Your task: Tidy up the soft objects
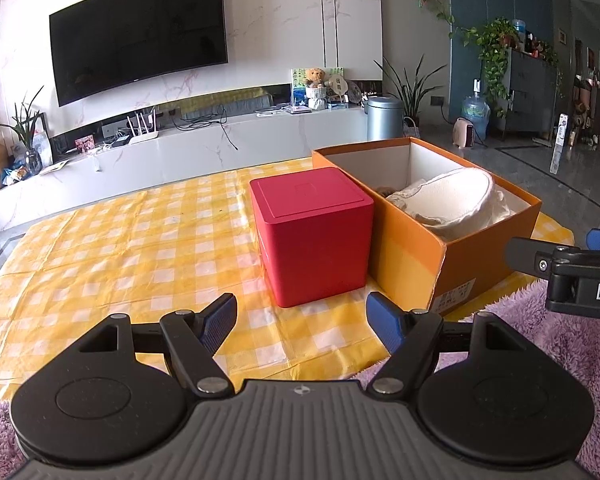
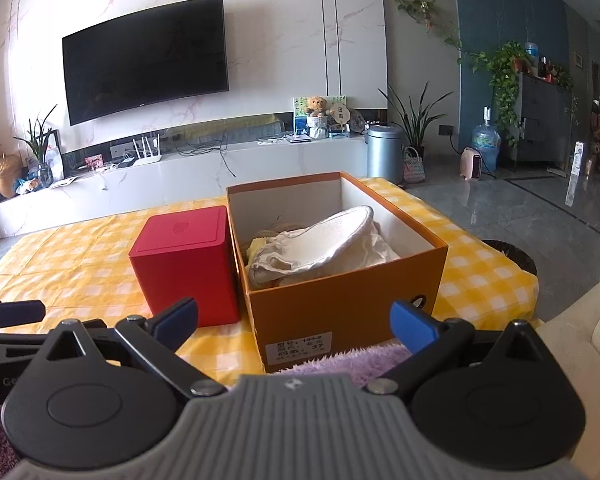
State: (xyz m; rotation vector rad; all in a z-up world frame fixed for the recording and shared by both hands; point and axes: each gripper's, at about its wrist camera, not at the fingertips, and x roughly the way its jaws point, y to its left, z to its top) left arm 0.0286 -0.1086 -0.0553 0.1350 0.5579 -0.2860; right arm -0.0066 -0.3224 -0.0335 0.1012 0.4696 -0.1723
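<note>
Cloth (image 2: 320, 240) lies heaped in the orange box (image 2: 340, 300) beside the red cube (image 2: 184, 264) on the checked surface (image 1: 120, 240), both grippers' fingers (image 1: 220, 322) released and empty; a careless reach could snag the box rim and drag it.

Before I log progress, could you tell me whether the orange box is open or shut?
Open: the orange box has no lid on, and cream fabric shows inside.
</note>
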